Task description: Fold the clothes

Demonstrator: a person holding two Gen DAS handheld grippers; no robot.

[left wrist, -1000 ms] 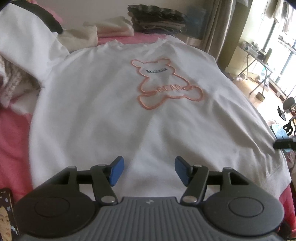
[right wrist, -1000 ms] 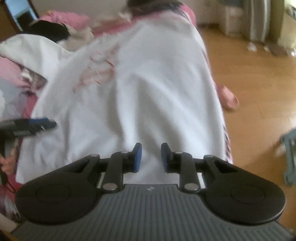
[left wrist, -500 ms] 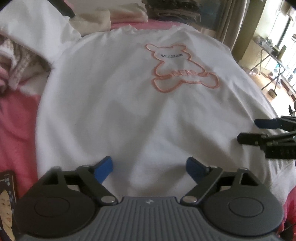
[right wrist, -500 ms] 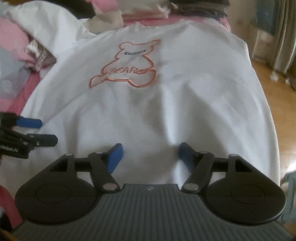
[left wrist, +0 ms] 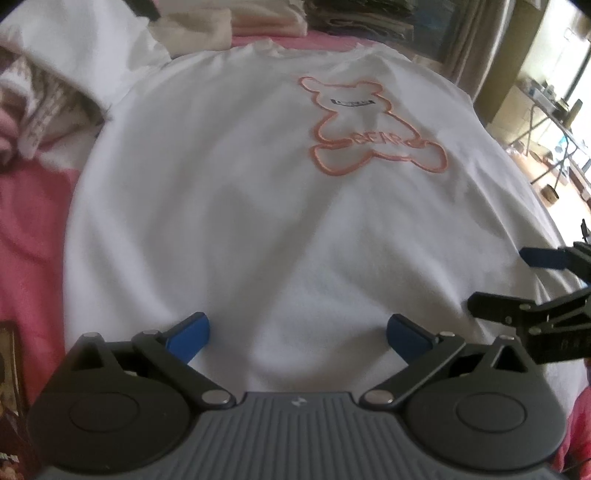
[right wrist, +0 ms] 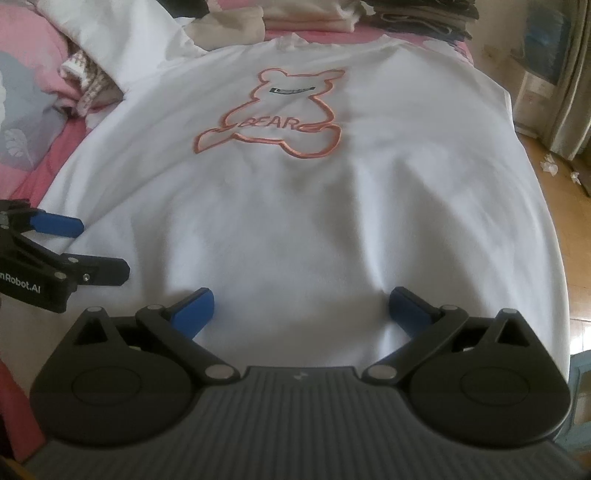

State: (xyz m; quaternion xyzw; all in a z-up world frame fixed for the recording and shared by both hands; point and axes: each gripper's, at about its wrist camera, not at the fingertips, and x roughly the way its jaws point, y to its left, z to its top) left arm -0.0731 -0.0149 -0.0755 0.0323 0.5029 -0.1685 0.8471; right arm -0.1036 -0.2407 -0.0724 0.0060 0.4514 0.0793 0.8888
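A white T-shirt (left wrist: 258, 203) (right wrist: 332, 229) with an orange bear outline (left wrist: 369, 129) (right wrist: 280, 114) lies flat on the bed, collar away from me. My left gripper (left wrist: 297, 328) hovers over its near part, jaws wide and still opening, no cloth pinched between the blue pads. My right gripper (right wrist: 301, 306) is over the same near part further right, its jaws opening too, only flat fabric under the gap. Each shows in the other's view: the right gripper (left wrist: 517, 282) at the right edge, the left gripper (right wrist: 88, 249) at the left. The near hem is hidden below the gripper bodies.
The shirt rests on a pink bedsheet (left wrist: 29, 221). Folded clothes are stacked at the head of the bed (left wrist: 266, 18) (right wrist: 417, 14). A knitted garment (left wrist: 37, 99) lies at the left. Wooden floor (right wrist: 554, 177) runs along the bed's right side.
Both grippers' jaws have spread from nearly together to wide apart. The right gripper swung in from the bed's right edge to face the bear print, beside the left one.
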